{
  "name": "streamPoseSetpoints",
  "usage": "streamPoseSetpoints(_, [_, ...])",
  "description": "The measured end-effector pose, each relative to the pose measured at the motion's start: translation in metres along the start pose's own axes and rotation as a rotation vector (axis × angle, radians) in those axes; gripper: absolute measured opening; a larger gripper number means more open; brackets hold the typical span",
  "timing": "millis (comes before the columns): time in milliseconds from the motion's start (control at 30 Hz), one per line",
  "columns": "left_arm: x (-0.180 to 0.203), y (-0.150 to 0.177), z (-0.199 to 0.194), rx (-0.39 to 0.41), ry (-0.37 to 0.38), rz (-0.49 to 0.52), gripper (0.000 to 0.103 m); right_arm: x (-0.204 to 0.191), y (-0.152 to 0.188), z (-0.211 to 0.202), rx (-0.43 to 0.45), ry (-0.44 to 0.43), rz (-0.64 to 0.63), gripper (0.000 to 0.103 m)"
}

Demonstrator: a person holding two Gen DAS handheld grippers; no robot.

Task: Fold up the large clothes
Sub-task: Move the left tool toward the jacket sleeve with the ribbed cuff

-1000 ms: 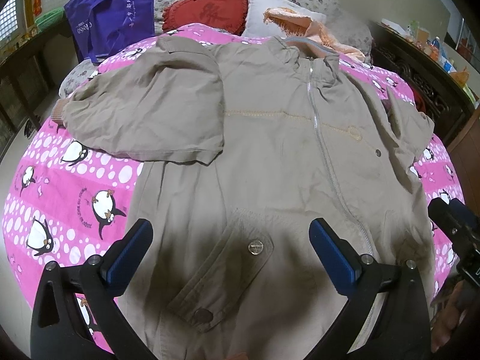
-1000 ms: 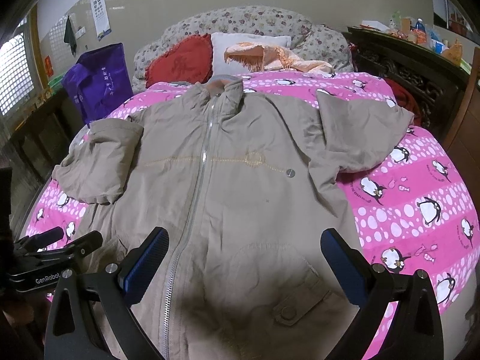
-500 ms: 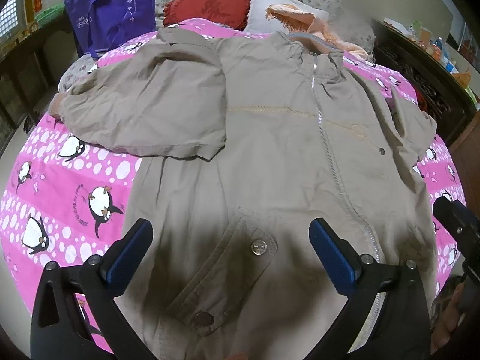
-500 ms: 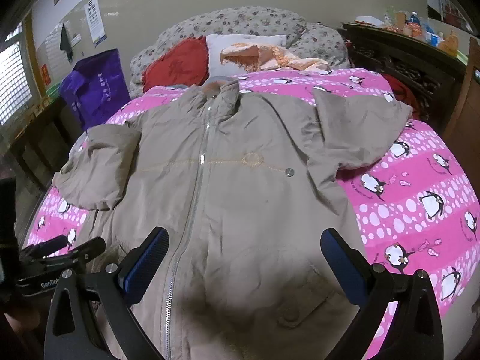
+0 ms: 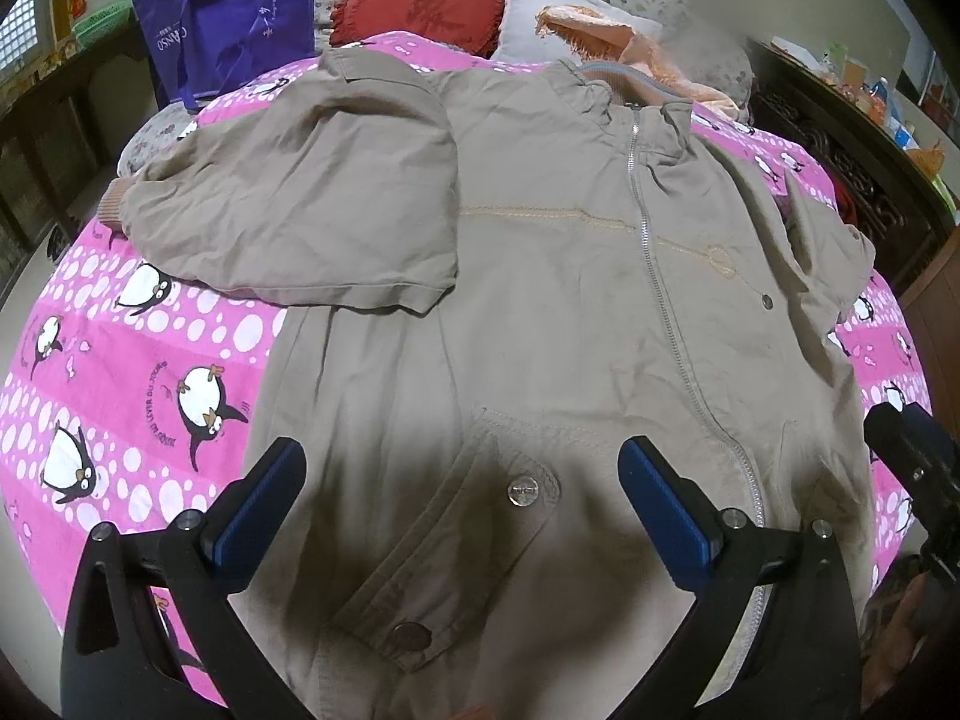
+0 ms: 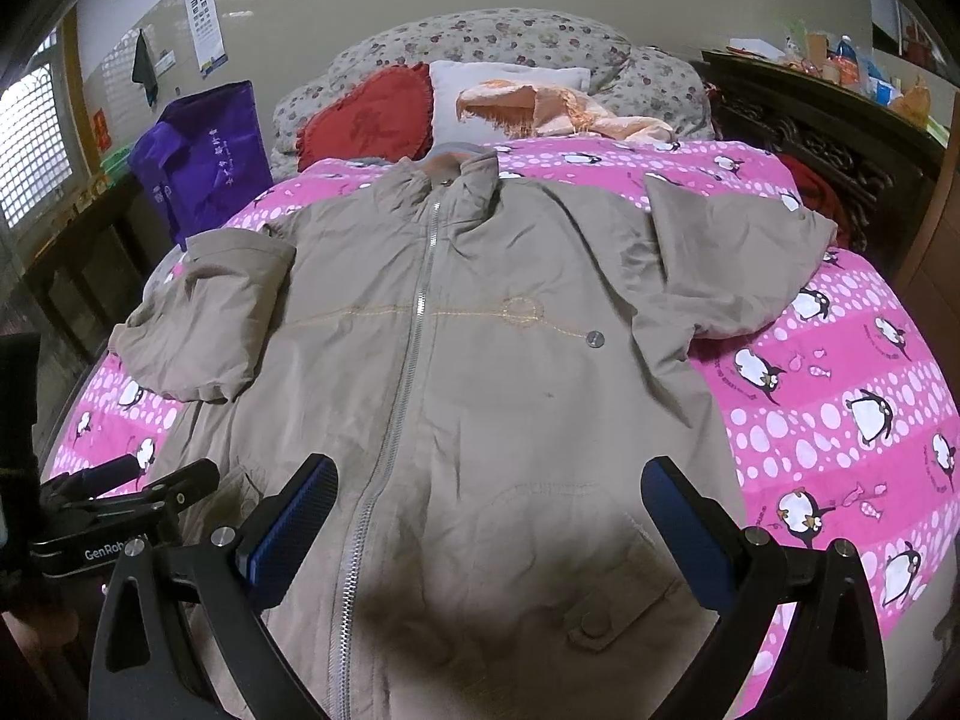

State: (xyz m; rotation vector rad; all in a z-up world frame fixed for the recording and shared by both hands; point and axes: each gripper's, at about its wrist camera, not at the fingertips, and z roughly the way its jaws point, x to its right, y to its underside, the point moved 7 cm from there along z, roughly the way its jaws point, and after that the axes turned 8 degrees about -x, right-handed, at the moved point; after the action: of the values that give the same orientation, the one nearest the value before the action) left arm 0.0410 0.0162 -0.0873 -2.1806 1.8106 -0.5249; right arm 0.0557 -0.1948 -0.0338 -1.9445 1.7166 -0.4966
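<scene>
The jacket (image 5: 540, 276), a large tan zip-front one, lies face up and spread across the pink penguin-print bedspread (image 5: 150, 360) of the bed, straight ahead of both tools, its hem nearest them and its collar at the far end by the pillows. Readable writing is scarce: "GenRob…" in white on the black body of the left tool (image 6: 120, 516) as the right wrist view catches it; white lettering ending in "NSO" plus Chinese characters on the purple bag (image 5: 228, 18) far ahead to the left; curved text reading something like "LEVER DU …" around a penguin on the bedspread; and a Chinese character on the red heart cushion (image 5: 420, 6), too blurred to read. An eye-chart style poster (image 6: 207, 30) hangs on the far wall, its lines too small to make out. The left tool (image 5: 462, 486) has its blue-padded fingers spread wide over the lower pocket flap (image 5: 480, 516) with its snap button, holding nothing; the right tool (image 6: 489, 510) is likewise spread wide above the hem, the zipper (image 6: 396, 408) running up just left of its centre, also holding nothing. The left sleeve (image 5: 300, 204) lies folded in over the chest; the right sleeve (image 6: 720, 258) is bunched out over the bedspread. Compared with a second ago, the jacket lies the same, but both tools have edged forward and lower over it, so the pocket and hem look closer.
</scene>
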Motion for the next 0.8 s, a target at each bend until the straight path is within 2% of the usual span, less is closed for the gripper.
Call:
streamPoseSetpoints(267, [-0.001, -0.007, 0.003, 0.0, -0.007, 0.006, 0.103, -0.002, -0.011, 0.002, 0.007, 0.001, -0.01, 0.101])
streamPoseSetpoints(400, [-0.002, -0.029, 0.014, 0.029, -0.043, 0.029, 0.103, -0.005, -0.027, 0.013, 0.002, -0.018, -0.015, 0.101])
streamPoseSetpoints(500, [-0.001, -0.045, 0.031, 0.042, -0.063, 0.05, 0.103, -0.009, -0.041, 0.036, -0.001, 0.012, -0.039, 0.101])
streamPoseSetpoints(600, [0.003, -0.052, 0.061, 0.016, -0.066, 0.071, 0.103, -0.014, -0.05, 0.069, 0.001, 0.044, -0.087, 0.101])
streamPoseSetpoints(700, [0.004, -0.048, 0.084, -0.019, -0.083, 0.081, 0.103, -0.016, -0.048, 0.104, -0.028, 0.019, -0.088, 0.101])
streamPoseSetpoints(733, [0.002, -0.045, 0.09, -0.029, -0.075, 0.071, 0.103, -0.015, -0.047, 0.111, -0.04, 0.022, -0.091, 0.101])
streamPoseSetpoints(800, [-0.002, -0.043, 0.089, 0.006, -0.042, 0.042, 0.103, -0.013, -0.042, 0.124, -0.05, 0.031, -0.097, 0.101])
